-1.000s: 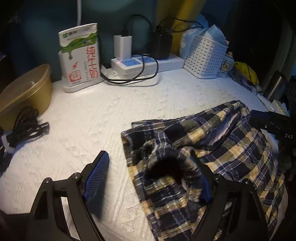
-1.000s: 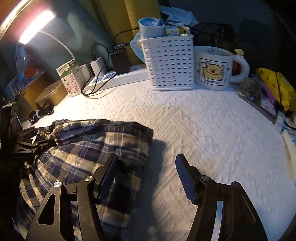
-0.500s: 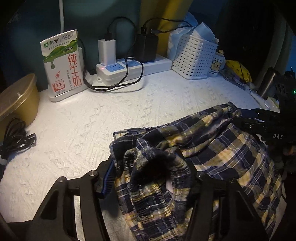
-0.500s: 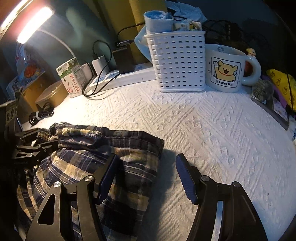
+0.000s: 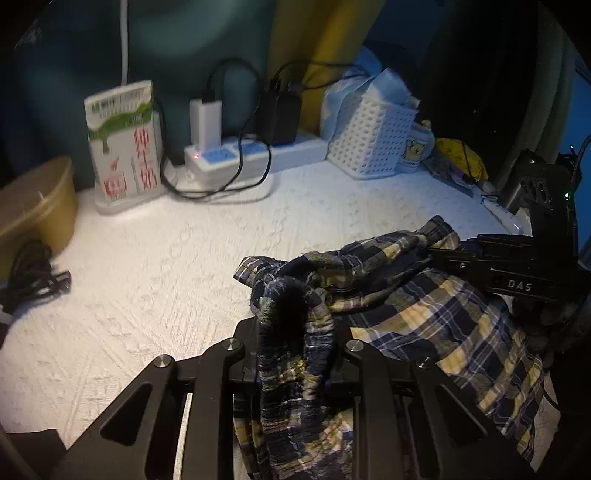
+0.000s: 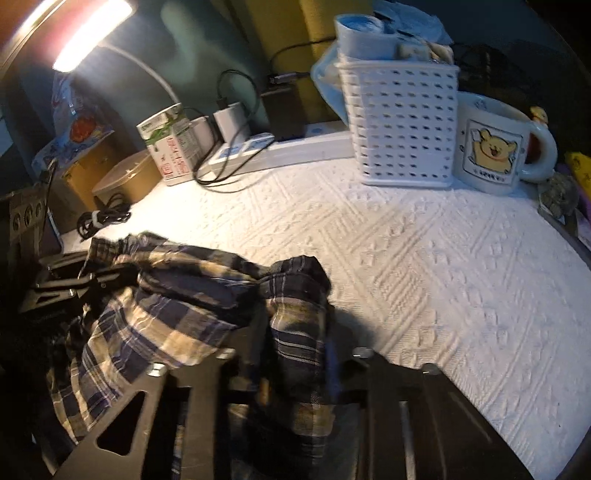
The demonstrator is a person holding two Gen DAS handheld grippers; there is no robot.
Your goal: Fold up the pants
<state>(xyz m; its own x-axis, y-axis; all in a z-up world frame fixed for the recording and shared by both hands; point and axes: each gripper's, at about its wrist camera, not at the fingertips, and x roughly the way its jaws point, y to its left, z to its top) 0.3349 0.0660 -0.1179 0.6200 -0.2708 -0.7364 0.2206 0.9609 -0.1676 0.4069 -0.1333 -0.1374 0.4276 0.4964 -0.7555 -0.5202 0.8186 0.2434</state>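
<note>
The plaid pants (image 5: 424, 314) lie crumpled on a white textured cloth (image 5: 147, 277). My left gripper (image 5: 295, 332) is closing, its jaws pinching a bunched fold of the pants' left edge. The right wrist view shows the same pants (image 6: 177, 317), with my right gripper (image 6: 295, 332) closing on a fold at their right edge. Fabric fills the gap between both pairs of fingers and hides the pads. Each gripper appears in the other's view: the right one (image 5: 443, 254) at the pants' far right, the left one (image 6: 62, 280) at their far left.
Along the back stand a milk carton (image 5: 122, 144), a power strip (image 5: 236, 162) with chargers and cables, a white basket (image 6: 402, 125) and a bear mug (image 6: 495, 147). A brown bowl (image 5: 33, 199) and a coiled cable (image 5: 33, 269) sit left. A lamp (image 6: 85, 33) shines above.
Both grippers went from wide open to closed on the pants. The left one shifted right onto the bunched edge; the right one's fabric edge is now gathered up between its fingers.
</note>
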